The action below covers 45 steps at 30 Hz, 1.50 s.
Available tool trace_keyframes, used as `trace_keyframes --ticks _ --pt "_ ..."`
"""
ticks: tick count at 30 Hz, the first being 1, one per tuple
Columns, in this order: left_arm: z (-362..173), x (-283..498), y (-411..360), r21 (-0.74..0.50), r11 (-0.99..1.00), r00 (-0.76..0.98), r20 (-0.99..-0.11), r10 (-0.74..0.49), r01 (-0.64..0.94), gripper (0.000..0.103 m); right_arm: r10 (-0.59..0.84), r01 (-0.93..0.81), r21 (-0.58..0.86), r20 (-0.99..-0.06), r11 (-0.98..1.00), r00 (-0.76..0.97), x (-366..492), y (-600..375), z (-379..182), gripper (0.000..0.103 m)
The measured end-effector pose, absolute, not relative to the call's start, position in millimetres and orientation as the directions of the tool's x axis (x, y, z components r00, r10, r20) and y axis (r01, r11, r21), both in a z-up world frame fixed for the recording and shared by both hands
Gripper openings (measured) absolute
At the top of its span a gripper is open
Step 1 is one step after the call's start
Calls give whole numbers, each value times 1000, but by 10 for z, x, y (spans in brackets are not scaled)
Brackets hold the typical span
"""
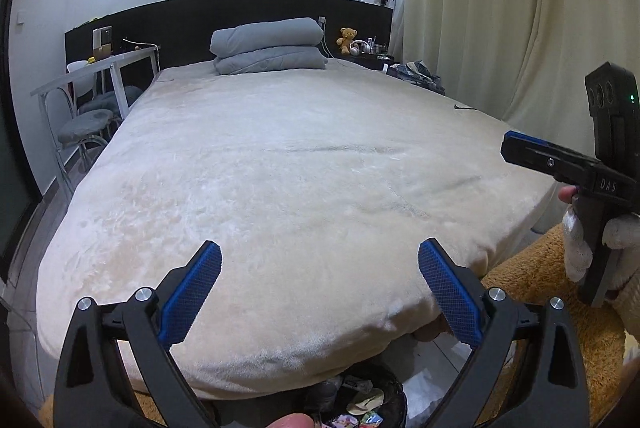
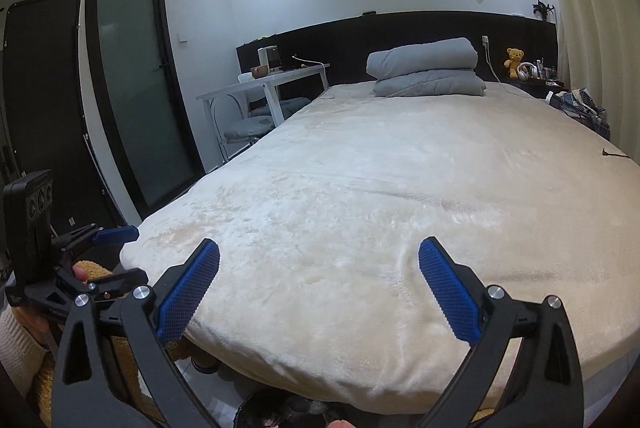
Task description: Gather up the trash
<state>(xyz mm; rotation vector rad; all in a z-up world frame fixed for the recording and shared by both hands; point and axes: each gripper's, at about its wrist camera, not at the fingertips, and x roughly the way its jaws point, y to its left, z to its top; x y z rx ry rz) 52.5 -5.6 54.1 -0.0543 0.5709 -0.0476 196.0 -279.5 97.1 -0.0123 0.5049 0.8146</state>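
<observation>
A trash bin (image 1: 360, 402) lined with a black bag stands on the floor at the foot of the bed, with wrappers and scraps inside. In the right wrist view only its dark rim (image 2: 276, 414) shows at the bottom edge. My left gripper (image 1: 320, 252) hangs open above the bin and the bed's foot edge, nothing between its blue pads. My right gripper (image 2: 320, 252) is open and empty too, over the bed's corner. Each gripper shows in the other's view: a finger (image 1: 524, 148) of the right at the right edge, the left gripper (image 2: 138, 253) at the far left.
The bed (image 1: 300, 168) under a cream blanket fills the middle, with a folded grey quilt (image 1: 268, 46) at its head and a small dark object (image 1: 464, 107) near its right edge. White table and chairs (image 1: 92, 96) stand left, a curtain (image 1: 500, 8) right, a tan rug (image 1: 532, 268) below.
</observation>
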Motion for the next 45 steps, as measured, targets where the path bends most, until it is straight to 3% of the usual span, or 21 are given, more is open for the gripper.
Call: trace_keyframes --ticks 9,15,18,22,25,32,45 --pt "747 1137 314 -17 999 856 -514 -50 48 97 714 -738 140 -422 660 558 2555 -2491 1038 99" --pt "623 1358 568 -130 991 862 -497 -95 35 97 704 -706 198 -442 680 555 2935 -2400 989 99" --pt "427 1440 612 -145 989 797 -599 -79 -11 97 686 -691 195 -465 696 560 2948 -2375 932 99" --pt "444 1366 510 -83 996 810 -582 -78 36 97 674 -697 185 -509 693 535 2965 -2261 837 99" --pt "438 1364 535 -106 994 807 -583 -90 34 97 667 -703 182 -539 688 514 2976 -2173 768 99" --pt "406 1377 639 -127 991 799 -599 -55 -27 97 650 -714 137 -555 687 519 2890 -2097 692 99" --pt "410 1313 635 -99 992 818 -575 6 -76 97 646 -668 189 -535 720 545 2820 -2187 700 99"
